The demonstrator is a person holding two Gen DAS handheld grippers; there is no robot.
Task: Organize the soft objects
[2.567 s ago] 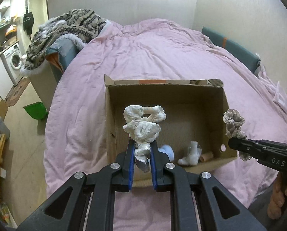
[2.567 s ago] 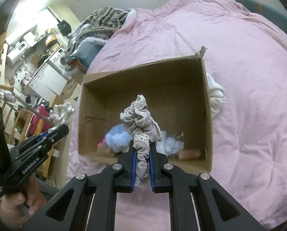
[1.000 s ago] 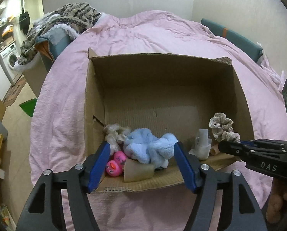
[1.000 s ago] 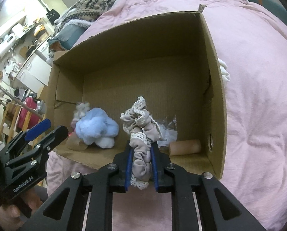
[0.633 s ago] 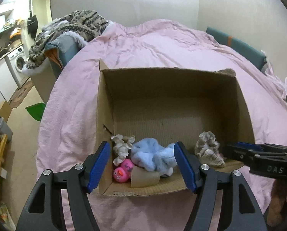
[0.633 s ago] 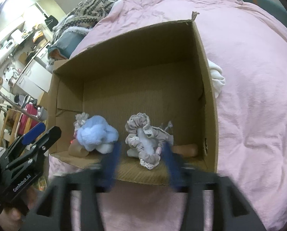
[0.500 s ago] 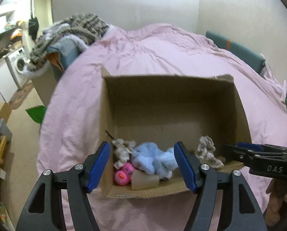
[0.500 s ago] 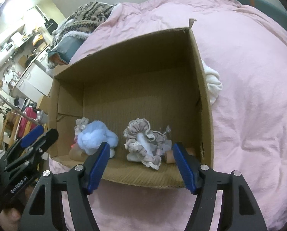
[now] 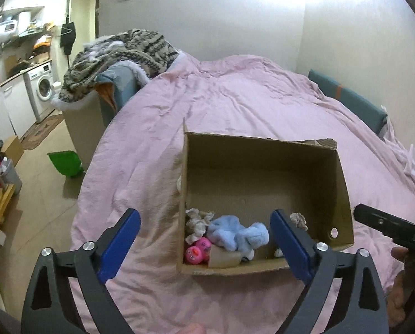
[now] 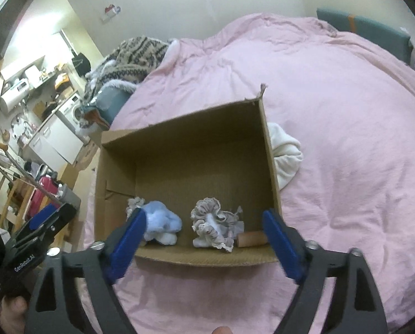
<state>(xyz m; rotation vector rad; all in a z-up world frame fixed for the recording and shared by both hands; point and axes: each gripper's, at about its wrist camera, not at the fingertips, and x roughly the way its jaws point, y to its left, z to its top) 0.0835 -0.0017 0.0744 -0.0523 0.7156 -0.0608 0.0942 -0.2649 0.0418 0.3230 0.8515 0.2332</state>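
An open cardboard box [image 9: 263, 150] [image 10: 179, 133] lies on the pink bed. Inside it, by the near wall, lie a cream lace scrunchie [image 9: 196, 220] [image 10: 135, 203], a light blue fluffy scrunchie [image 9: 238, 235] [image 10: 163, 224], a pink rubber duck [image 9: 196, 252], a beige lace scrunchie [image 10: 213, 224] [image 9: 298, 218] and a cardboard tube [image 10: 252, 238]. My left gripper [image 9: 206, 246] is open and empty, held back from the box's near edge. My right gripper [image 10: 204, 243] is open and empty at the box's near edge.
A white cloth [image 10: 285, 156] lies on the pink duvet [image 9: 249, 97] against the box's right side. A patterned blanket [image 9: 118, 53] is heaped on a chair left of the bed. A green dustpan [image 9: 65, 162] lies on the floor.
Both grippers have opened, dropping the cream scrunchie and the beige scrunchie into the box. Both have then pulled back and up from the box.
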